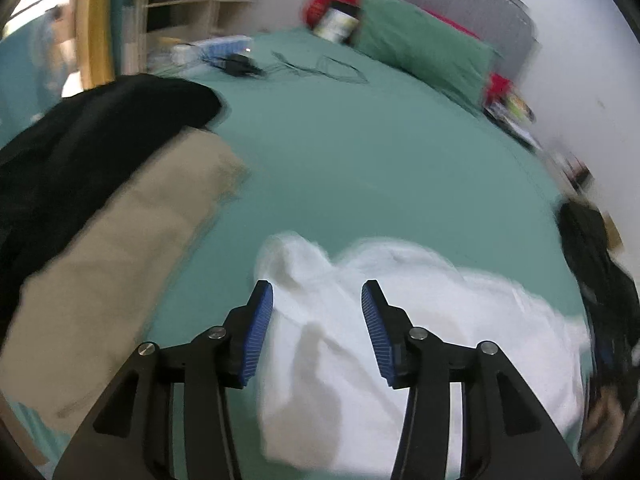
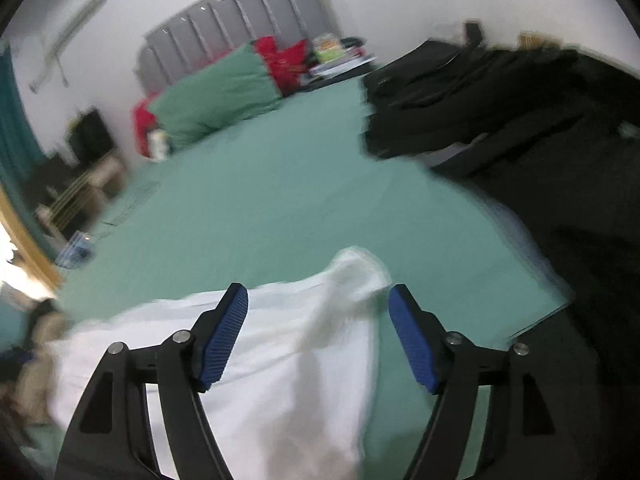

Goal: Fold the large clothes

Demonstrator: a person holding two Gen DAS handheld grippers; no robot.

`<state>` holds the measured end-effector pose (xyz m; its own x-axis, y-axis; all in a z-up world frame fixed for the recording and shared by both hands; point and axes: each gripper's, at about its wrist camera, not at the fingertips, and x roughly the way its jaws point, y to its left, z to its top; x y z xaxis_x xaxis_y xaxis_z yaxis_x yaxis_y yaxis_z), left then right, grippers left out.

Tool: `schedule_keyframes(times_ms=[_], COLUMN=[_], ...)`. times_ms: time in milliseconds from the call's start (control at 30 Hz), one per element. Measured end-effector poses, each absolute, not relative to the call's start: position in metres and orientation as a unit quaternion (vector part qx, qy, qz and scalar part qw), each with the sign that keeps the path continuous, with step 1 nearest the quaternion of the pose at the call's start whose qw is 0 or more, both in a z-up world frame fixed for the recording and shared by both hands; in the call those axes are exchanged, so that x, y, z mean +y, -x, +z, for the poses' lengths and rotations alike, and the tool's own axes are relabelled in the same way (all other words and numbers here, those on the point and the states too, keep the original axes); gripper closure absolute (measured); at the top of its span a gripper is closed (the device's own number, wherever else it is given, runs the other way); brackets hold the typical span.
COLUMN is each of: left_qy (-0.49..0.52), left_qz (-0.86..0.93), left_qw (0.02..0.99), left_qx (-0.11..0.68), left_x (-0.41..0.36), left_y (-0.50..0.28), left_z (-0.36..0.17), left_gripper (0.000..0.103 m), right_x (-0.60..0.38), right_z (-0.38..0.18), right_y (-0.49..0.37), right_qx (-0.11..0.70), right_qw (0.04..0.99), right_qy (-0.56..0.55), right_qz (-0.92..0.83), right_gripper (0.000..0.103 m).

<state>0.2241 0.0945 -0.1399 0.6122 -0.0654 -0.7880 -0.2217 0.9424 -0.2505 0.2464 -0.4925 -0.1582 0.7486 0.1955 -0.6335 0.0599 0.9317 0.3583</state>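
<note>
A white garment (image 1: 400, 340) lies bunched on the green bed sheet (image 1: 360, 160). My left gripper (image 1: 317, 300) hangs over its left end with the blue pads (image 1: 258, 336) apart and the cloth below the gap, not pinched. In the right wrist view the same white garment (image 2: 280, 360) spreads under my right gripper (image 2: 319, 304), whose jaws stand wide over its raised right corner, with nothing pressed between the pads (image 2: 412, 340).
A beige garment (image 1: 120, 260) and a black one (image 1: 80, 140) lie left of the white one. A pile of black clothes (image 2: 520, 120) fills the right. Green pillow (image 1: 424, 44), red bedding, grey headboard (image 2: 240, 20), cables and small items sit at the far end.
</note>
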Motion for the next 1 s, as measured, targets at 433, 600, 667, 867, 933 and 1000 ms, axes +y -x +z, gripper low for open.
schedule_keyframes(times_ms=[433,600,667,867,933,1000], left_qy=[0.208,0.207,0.208,0.207,0.199,0.191], left_qz=[-0.035,-0.046,-0.047,-0.043,-0.045,-0.043], left_qw=[0.829,0.826,0.825,0.826,0.826,0.827], left_qx=[0.517,0.523,0.524,0.522,0.525,0.528], left_x=[0.04,0.041,0.041,0.039,0.037,0.033], left_y=[-0.232,-0.236,-0.245,-0.267,-0.278,-0.29], left_z=[-0.2,-0.201,-0.201,-0.204,-0.205,-0.205], left_gripper=[0.054,0.054,0.054,0.054,0.054,0.054], right_x=[-0.411,-0.401,-0.398,-0.393,-0.393,-0.39], right_z=[-0.192,-0.202,-0.2,-0.194,-0.197,-0.204], right_y=[-0.239,-0.248,-0.257,-0.286,-0.298,-0.314], right_qx=[0.457,0.477,0.473,0.46,0.457,0.465], right_qw=[0.829,0.818,0.819,0.824,0.815,0.797], right_qy=[-0.223,-0.217,-0.222,-0.231,-0.259,-0.288], right_qz=[0.234,0.237,0.239,0.237,0.246,0.256], right_gripper=[0.03,0.03,0.03,0.03,0.03,0.03])
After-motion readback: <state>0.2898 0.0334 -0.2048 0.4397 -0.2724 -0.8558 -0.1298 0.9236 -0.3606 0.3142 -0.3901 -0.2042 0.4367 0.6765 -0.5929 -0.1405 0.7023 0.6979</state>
